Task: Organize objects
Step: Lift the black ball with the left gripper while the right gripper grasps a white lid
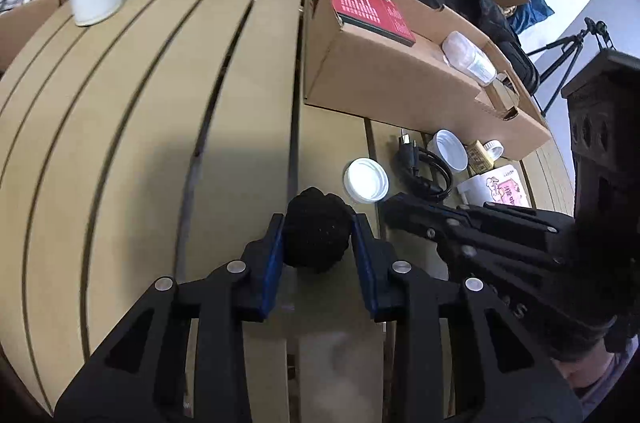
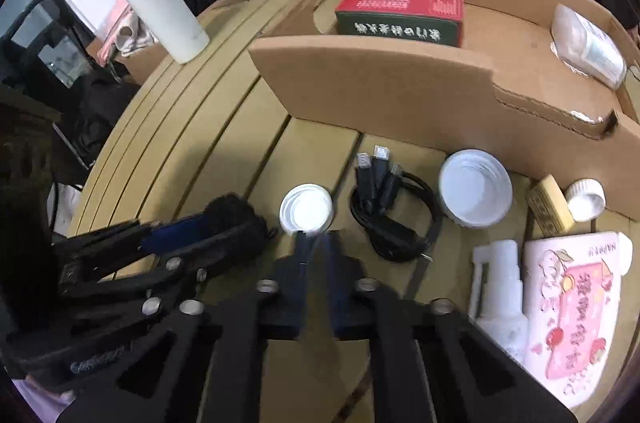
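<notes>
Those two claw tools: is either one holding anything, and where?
The left gripper squeezes a black fuzzy ball across its middle. The right gripper pinches the small white lid by its near rim.

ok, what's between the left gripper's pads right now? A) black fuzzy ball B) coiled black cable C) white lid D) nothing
A: in the left wrist view the left gripper has its blue pads on either side of the black fuzzy ball, while the white lid and cable lie loose on the table.

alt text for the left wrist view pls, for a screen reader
The left gripper is closed on a black fuzzy ball over a slatted wooden table. Beside it lie a white lid and a coiled black cable; behind stands an open cardboard box.
</notes>
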Demonstrator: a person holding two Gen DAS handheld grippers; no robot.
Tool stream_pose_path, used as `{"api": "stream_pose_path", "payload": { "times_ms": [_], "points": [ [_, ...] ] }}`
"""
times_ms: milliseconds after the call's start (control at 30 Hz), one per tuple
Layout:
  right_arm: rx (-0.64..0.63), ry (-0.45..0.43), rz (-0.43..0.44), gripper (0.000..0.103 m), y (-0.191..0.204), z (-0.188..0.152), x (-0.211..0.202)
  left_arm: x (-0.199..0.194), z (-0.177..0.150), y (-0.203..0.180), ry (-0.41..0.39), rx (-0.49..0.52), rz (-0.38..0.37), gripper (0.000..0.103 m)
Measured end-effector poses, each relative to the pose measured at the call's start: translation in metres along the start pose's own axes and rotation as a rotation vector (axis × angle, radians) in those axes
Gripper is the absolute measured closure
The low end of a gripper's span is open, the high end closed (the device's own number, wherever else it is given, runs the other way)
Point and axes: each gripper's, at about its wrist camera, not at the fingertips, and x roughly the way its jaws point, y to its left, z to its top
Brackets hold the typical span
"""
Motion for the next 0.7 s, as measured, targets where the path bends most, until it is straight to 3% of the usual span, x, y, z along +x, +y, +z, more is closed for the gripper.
{"api": "stream_pose_path", "payload": {
  "times_ms": [233,333,467,500,533,700],
  "points": [
    [0.068,-0.022,0.069,0.101,-0.007,0.002,-0.020,-0.050,-0.010,0.012,-0.076,-0.045,0.063,0.074],
    [0.026,-0.043,0.033,0.094,0.002,0.003,-0.027,-0.063,-0.016,0.018,-0.096,-0.076,0.073,0.074],
    [-0.046,-0.032,0.086,0.073,0.016,0.007,-0.015,-0.067,-0.019,0.021,-0.094,-0.088,0.097,0.074],
    [-0.068,-0.033,0.065,0.065,0.018,0.009,-0.012,-0.068,-0.020,0.023,-0.092,-0.092,0.098,0.074],
    [-0.091,-0.038,0.038,0.063,0.019,0.008,-0.010,-0.067,-0.021,0.024,-0.092,-0.094,0.100,0.074],
    [-0.153,-0.038,-0.047,0.063,0.021,0.008,0.003,-0.058,-0.022,0.031,-0.082,-0.108,0.108,0.074]
  ]
}}
